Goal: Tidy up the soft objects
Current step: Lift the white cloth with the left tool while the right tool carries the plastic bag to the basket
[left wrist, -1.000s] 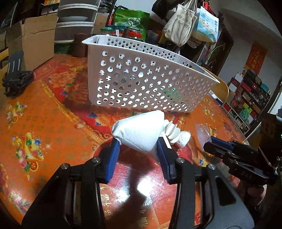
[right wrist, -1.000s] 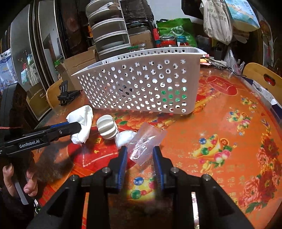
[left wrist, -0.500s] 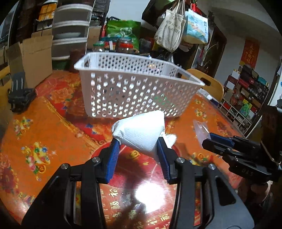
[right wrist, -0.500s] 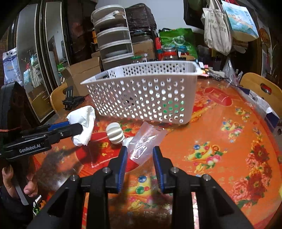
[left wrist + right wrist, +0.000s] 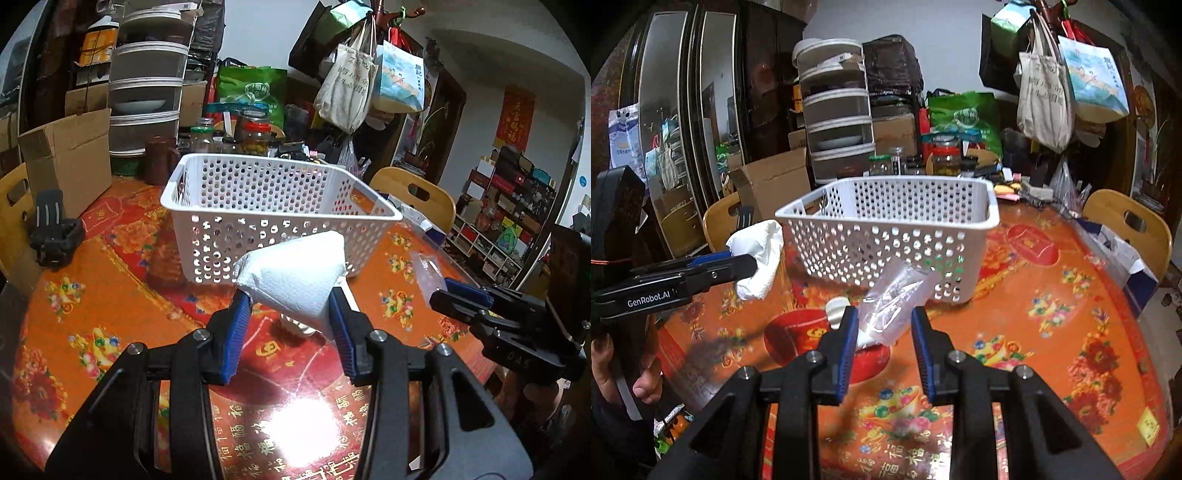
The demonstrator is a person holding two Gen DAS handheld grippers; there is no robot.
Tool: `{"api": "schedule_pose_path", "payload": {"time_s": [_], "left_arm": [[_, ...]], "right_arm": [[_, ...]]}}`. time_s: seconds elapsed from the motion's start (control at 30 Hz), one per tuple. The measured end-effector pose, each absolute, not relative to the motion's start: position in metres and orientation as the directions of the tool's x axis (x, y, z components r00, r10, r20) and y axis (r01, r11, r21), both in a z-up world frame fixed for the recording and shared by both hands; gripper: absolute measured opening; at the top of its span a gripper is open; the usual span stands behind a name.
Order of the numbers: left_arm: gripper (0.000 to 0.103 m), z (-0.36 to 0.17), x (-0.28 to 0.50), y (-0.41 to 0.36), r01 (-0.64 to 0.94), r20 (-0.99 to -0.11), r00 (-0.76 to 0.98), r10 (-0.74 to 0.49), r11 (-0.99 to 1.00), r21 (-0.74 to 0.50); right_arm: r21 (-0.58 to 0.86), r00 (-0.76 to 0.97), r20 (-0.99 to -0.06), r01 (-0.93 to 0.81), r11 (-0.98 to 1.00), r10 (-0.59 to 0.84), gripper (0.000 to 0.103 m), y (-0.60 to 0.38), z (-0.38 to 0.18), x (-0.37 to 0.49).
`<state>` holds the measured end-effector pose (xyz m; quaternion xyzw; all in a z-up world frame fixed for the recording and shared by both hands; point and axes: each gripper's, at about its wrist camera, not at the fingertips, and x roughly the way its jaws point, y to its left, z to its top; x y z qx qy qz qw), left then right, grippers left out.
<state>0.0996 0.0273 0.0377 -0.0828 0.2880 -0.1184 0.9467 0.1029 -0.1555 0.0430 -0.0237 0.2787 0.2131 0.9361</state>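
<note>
My left gripper (image 5: 286,306) is shut on a crumpled white paper towel (image 5: 295,277) and holds it above the table, in front of the white perforated basket (image 5: 266,206). The towel (image 5: 759,254) and left gripper (image 5: 738,264) also show in the right wrist view, left of the basket (image 5: 894,236). My right gripper (image 5: 882,325) is shut on a clear plastic bag (image 5: 894,299), lifted off the table near the basket's front wall. In the left wrist view the right gripper (image 5: 454,291) holds the bag (image 5: 426,271) at the right. A white ribbed soft object (image 5: 836,308) lies on the table below.
The round table (image 5: 1052,314) has an orange and red patterned cover. A black holder (image 5: 51,229) stands at the left edge. A cardboard box (image 5: 66,158), jars (image 5: 255,134) and a stacked drawer unit (image 5: 836,110) crowd the back. Wooden chairs (image 5: 1126,221) stand around the table.
Both grippers have risen with their loads, so the basket's open top now shows. The paper towel and plastic bag are higher above the table.
</note>
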Motion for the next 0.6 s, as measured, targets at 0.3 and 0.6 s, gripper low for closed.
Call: {"api": "schedule_pose_path", "payload": {"time_s": [0.3, 0.6], "left_arm": [[0.04, 0.051, 0.101, 0.03, 0.177, -0.521, 0.809, -0.272, 0.958, -0.225], [0.04, 0.077, 0.12, 0.039, 0.16, -0.508, 0.825, -0.25, 0.964, -0.215]], "right_arm": [[0.048, 0.783, -0.497, -0.404, 0.913, 0.373, 0.028, -0.157, 0.066, 0.102], [0.025, 0.813, -0.458, -0.392, 0.919, 0.359, 0.028, -0.161, 0.092, 0.111]]}}
